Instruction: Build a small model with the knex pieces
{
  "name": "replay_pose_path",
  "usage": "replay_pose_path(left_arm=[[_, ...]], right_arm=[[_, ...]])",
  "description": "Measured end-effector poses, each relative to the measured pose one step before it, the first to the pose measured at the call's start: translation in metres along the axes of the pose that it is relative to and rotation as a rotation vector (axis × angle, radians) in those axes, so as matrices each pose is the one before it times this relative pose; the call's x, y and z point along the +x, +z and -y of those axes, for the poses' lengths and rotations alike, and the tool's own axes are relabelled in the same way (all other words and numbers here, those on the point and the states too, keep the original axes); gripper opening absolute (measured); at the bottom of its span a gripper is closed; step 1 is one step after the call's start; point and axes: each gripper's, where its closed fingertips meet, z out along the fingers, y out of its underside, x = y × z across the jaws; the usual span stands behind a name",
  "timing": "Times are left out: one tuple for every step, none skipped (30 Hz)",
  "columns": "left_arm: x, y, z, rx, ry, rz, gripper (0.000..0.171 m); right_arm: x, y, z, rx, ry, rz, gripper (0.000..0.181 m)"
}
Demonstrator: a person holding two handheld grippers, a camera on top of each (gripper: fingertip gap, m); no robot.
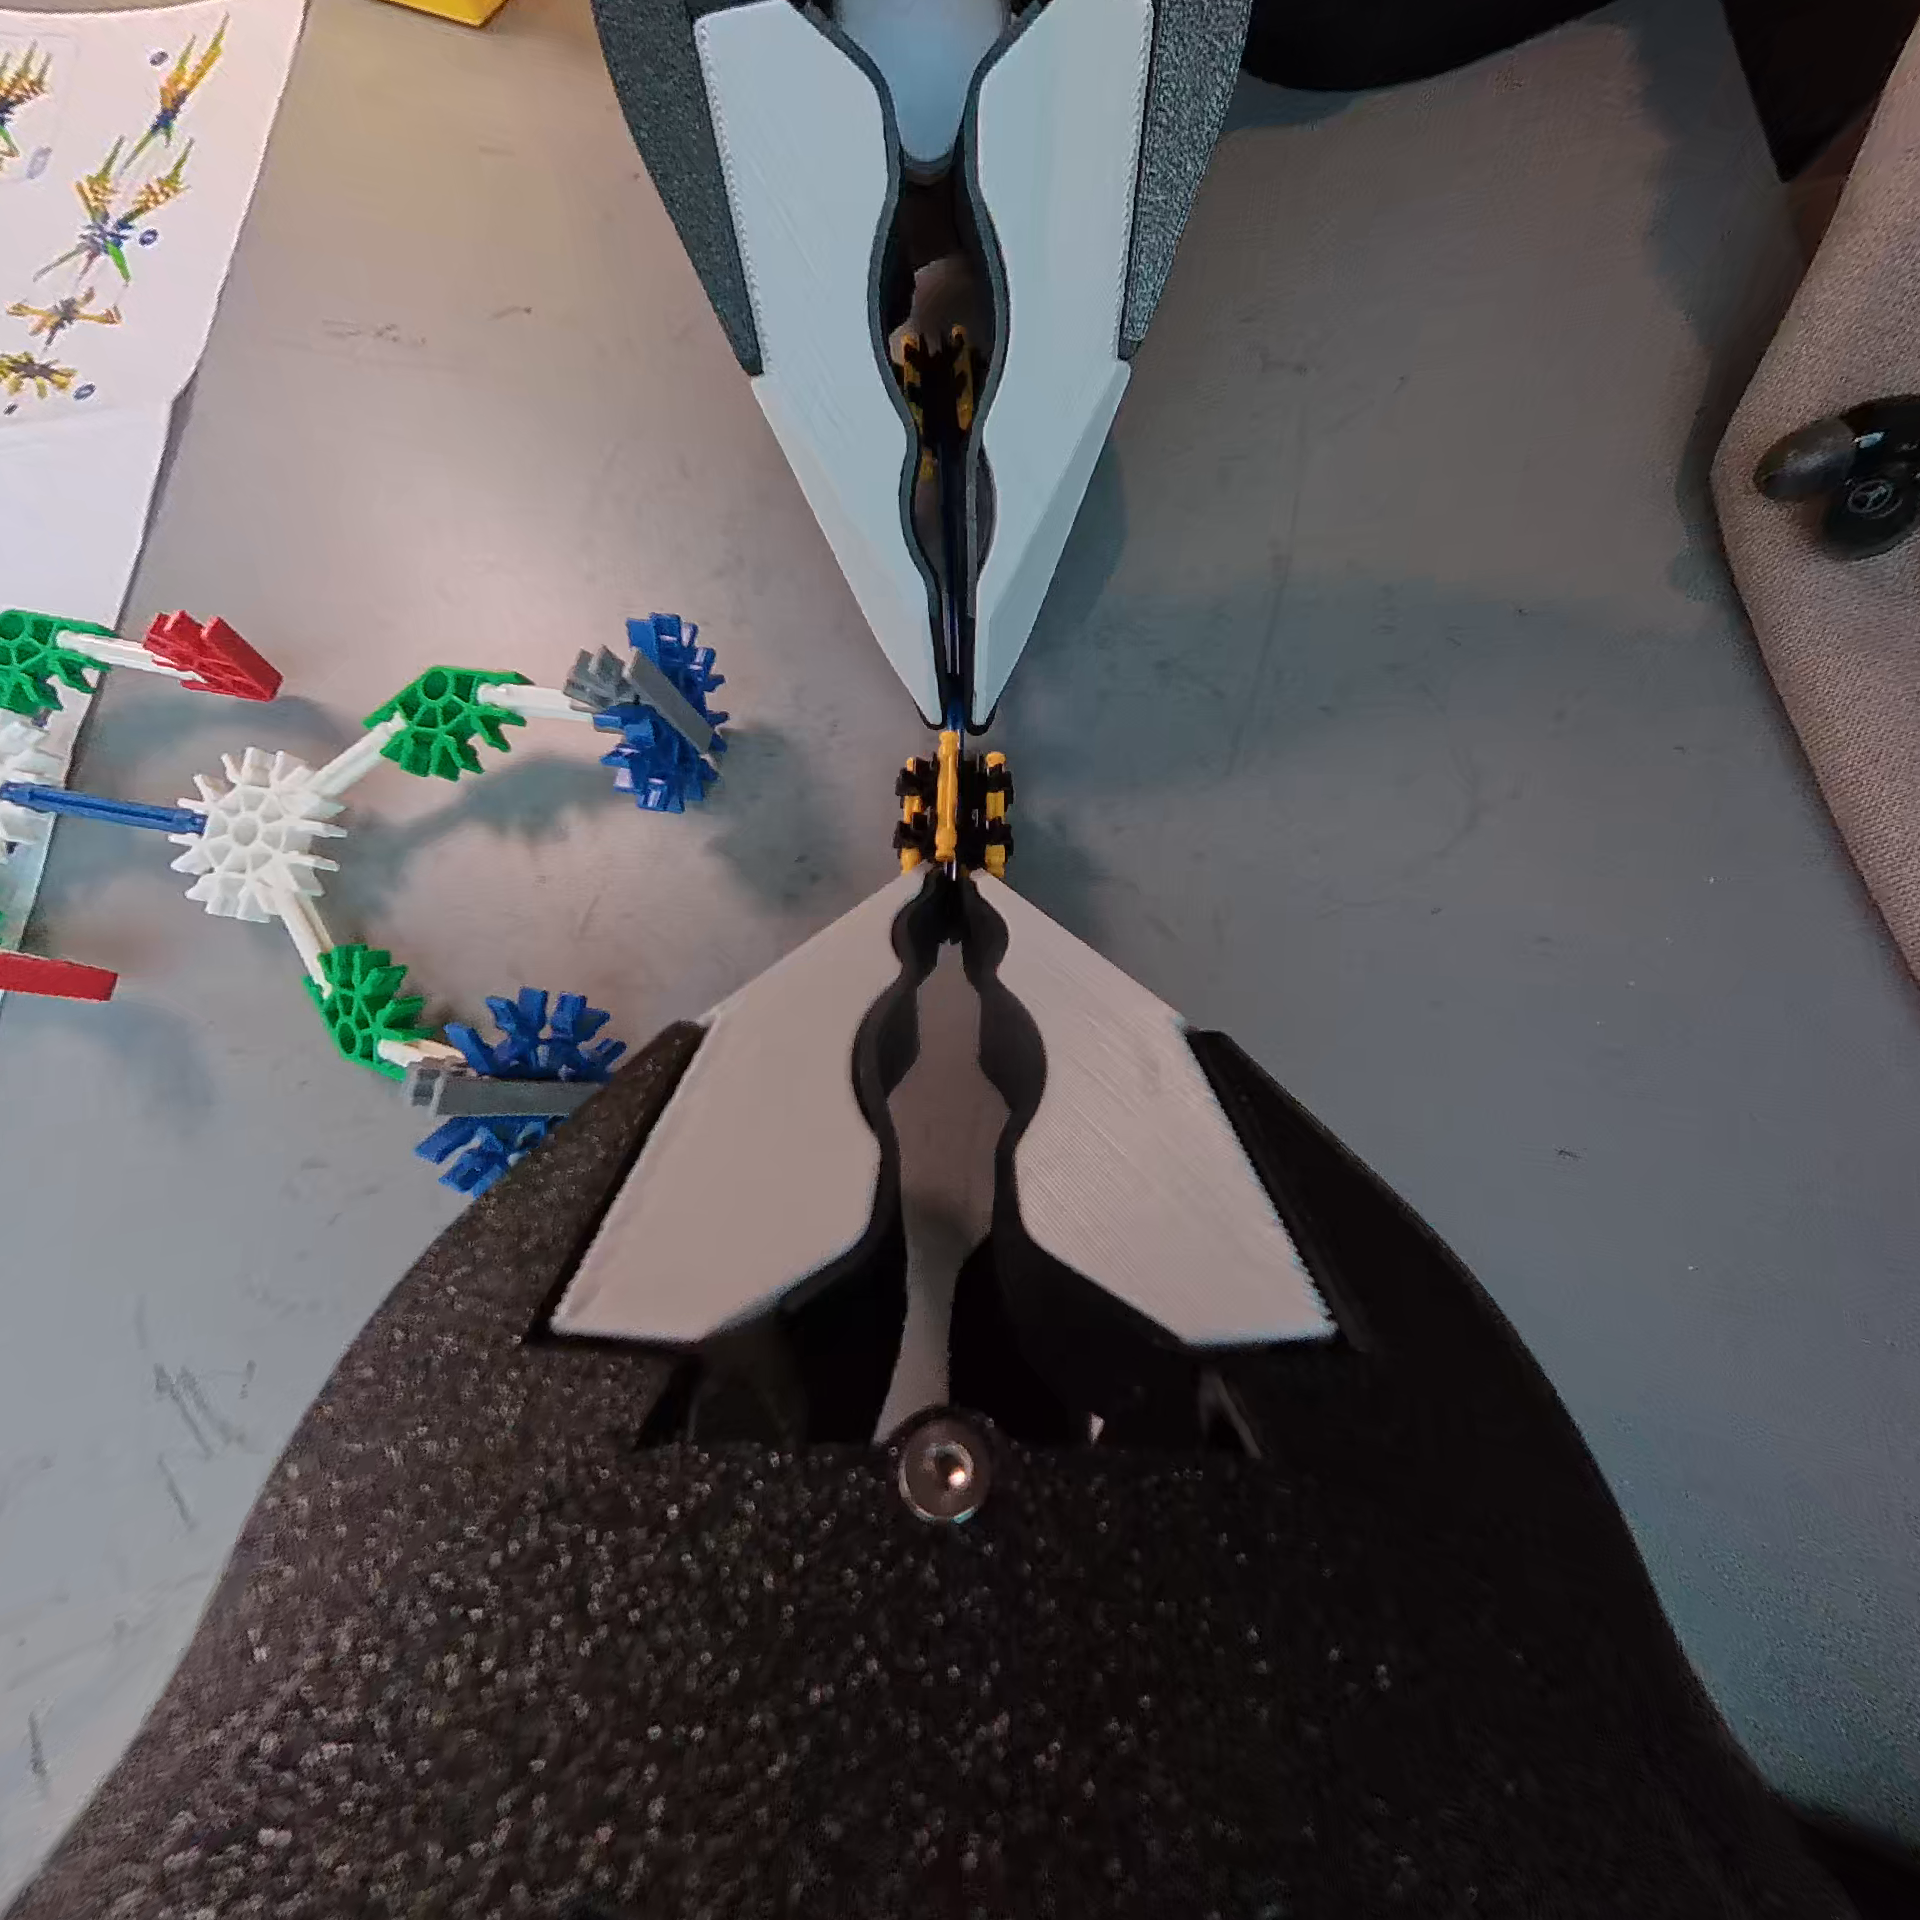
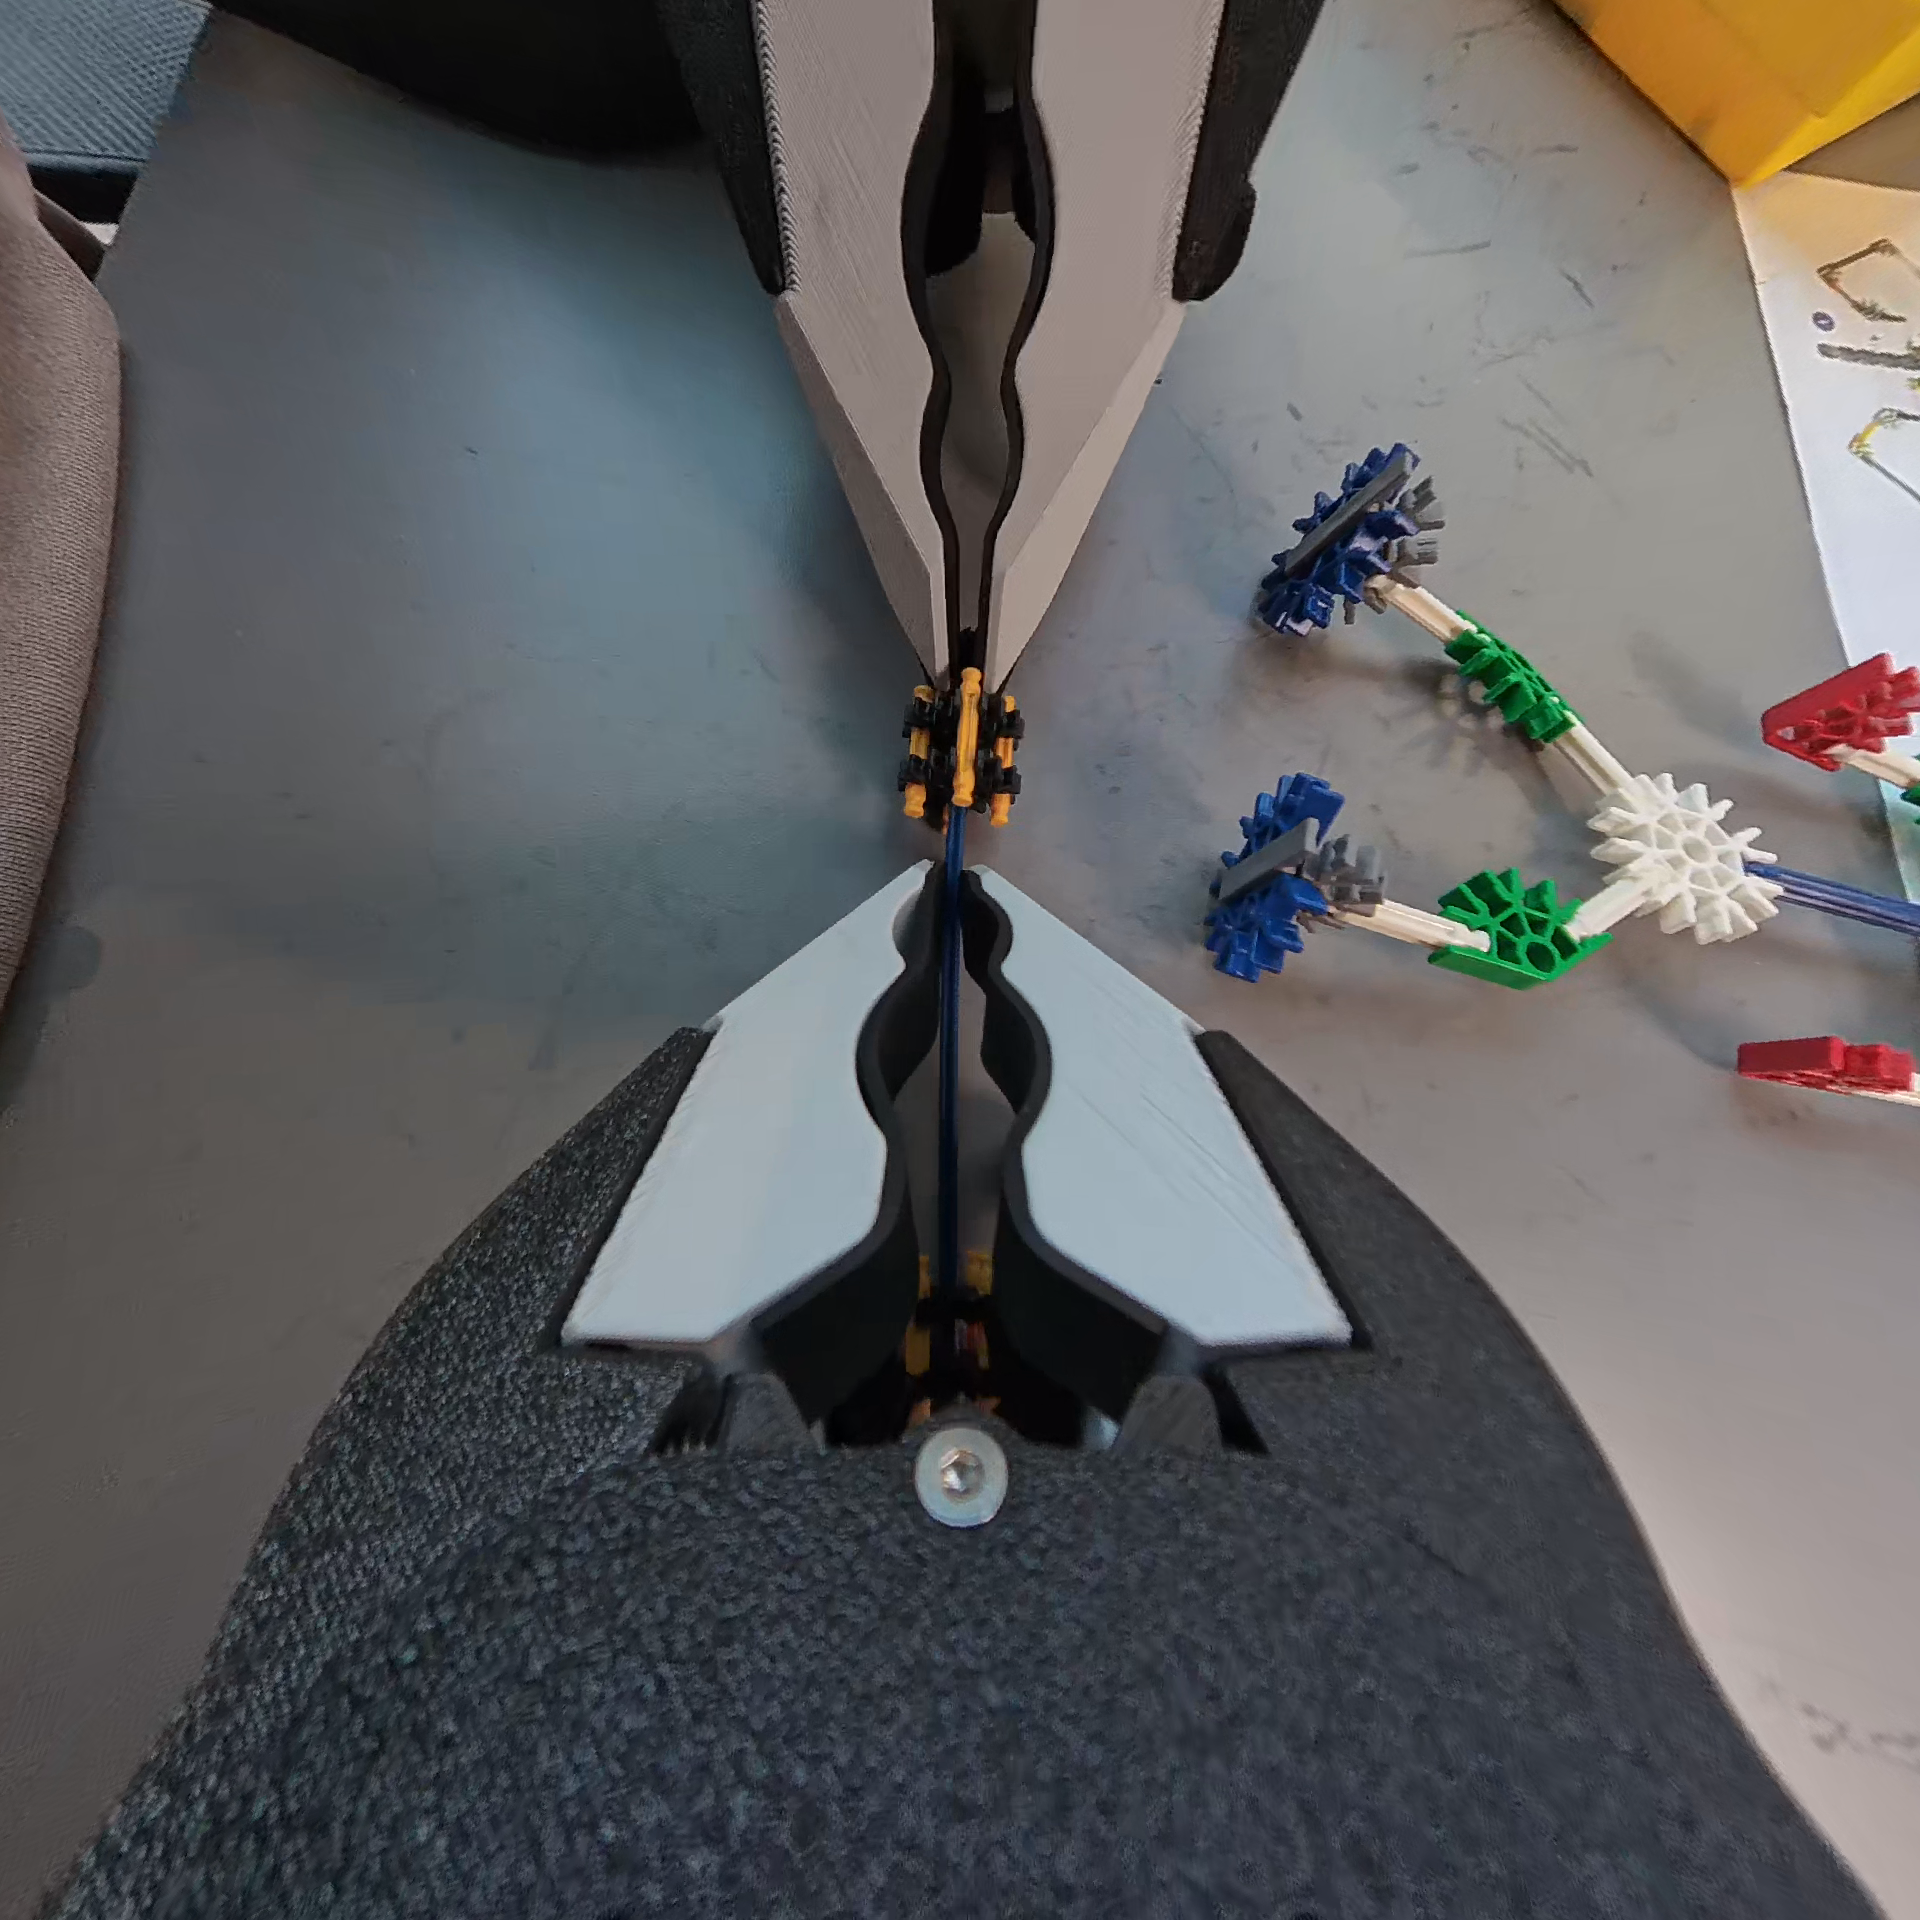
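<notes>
Left wrist view: the left gripper (image 1: 951,888) points forward over a grey table (image 1: 1403,831), fingers pinched nearly together on the near end of a small black-and-yellow toy cluster (image 1: 953,798).
Opposite gripper: the right gripper (image 1: 954,717) faces it from the top of the view, tips almost touching the cluster's far side.
Right wrist view: the right gripper (image 2: 951,883) has its fingers closed on a thin blue rod (image 2: 951,1039) that runs back between them and forward into the black-and-yellow toy cluster (image 2: 961,743).
Second cluster: another yellow-and-black piece (image 2: 940,1340) sits deep between the right gripper's fingers, at the rod's near end.
Cluster position: held above the table, between the two sets of tips, which meet nose to nose.
Toy model: a construction-toy model (image 1: 416,831) lies on the table well off to the side, with a white snowflake hub (image 1: 255,831), green connectors, blue snowflake pieces, grey clips, white rods and red wedges.
Paper: an instruction sheet (image 1: 94,208) with small coloured build drawings lies beyond the model; no writing is legible.
Yellow box: a corner of a yellow box (image 2: 1745,73) shows at the table's far edge.
Fabric: beige cloth (image 1: 1849,520) with a black round part (image 1: 1849,488) borders the table.
Brands: no readable marks.
</notes>
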Motion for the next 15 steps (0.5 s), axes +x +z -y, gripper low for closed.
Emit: replay_pose_path(left_arm=[[-0.00034, -0.00042, -0.00041, 0.00092, 0.0067, 0.0152, 0.003], [0.00019, -0.00075, -0.00073, -0.00049, -0.0012, 0.0078, 0.005], [-0.00183, -0.00176, -0.00074, 0.00107, -0.0059, 0.0127, 0.013], [-0.00078, -0.00283, -0.0005, 0.00556, -0.0076, 0.0015, 0.019], [0.00181, -0.00301, 0.00067, 0.01352, -0.013, -0.017, 0.022], [0.00163, -0.00213, -0.00043, 0.00858, -0.0111, -0.0134, 0.023], [0.00082, -0.00104, -0.00282, -0.00631, -0.0013, -0.0062, 0.023], [0.00079, 0.0, -0.00357, -0.01213, 0.0007, -0.0049, 0.021], [0.00062, 0.00048, -0.00142, -0.00269, -0.0022, -0.0047, 0.018], [0.00051, 0.00079, 0.00115, 0.0096, -0.0037, -0.0042, 0.014], [-0.00014, 0.00115, 0.00107, 0.00521, -0.0024, -0.001, 0.009], [-0.00205, 0.00114, 0.00019, -0.00063, 0.0005, 0.0109, 0.005], [0.00004, 0.00038, 0.00014, 0.0003, -0.0017, -0.0038, 0.005], [0.00015, 0.00004, 0.00037, 0.00222, -0.0059, -0.005, 0.004], [-0.00034, 0.00005, 0.00023, 0.00168, -0.0031, -0.0012, 0.004]], right_arm=[[0.00023, -0.00002, 0.0, 0.0007, 0.0044, 0.0032, 0.0], [-0.00011, 0.00006, 0.00012, 0.0009, -0.002, 0.0018, 0.001], [0.00003, -0.00005, 0.00013, 0.0007, -0.0001, 0.0006, 0.001], [-0.00001, -0.00005, -0.00004, -0.0002, -0.0007, -0.0005, 0.001], [0.00002, -0.00001, 0.00004, 0.0003, -0.0005, -0.0008, 0.001], [0.00005, 0.00003, 0.00006, 0.0004, -0.0002, -0.0003, 0.001], [0.00001, -0.00002, -0.00016, 0.0001, 0.0, 0.0001, 0.001], [0.00001, 0.00003, 0.00001, 0.0003, 0.001, 0.001, 0.001], [0.00005, 0.00004, 0.00001, 0.0, 0.0004, 0.0005, 0.001], [0.00004, -0.00007, -0.00004, 0.0004, 0.0003, -0.0002, 0.001], [-0.00001, 0.00003, 0.00005, 0.0, -0.0006, -0.0002, 0.001], [-0.00014, -0.00001, 0.00005, 0.0005, -0.0006, 0.0003, 0.001], [0.00006, -0.00012, 0.00004, -0.0002, -0.0009, -0.0009, 0.001], [-0.00002, 0.00002, -0.00013, -0.0006, -0.0012, -0.0009, 0.001], [-0.00009, 0.00008, -0.00002, -0.0002, -0.0016, -0.0008, 0.001]])
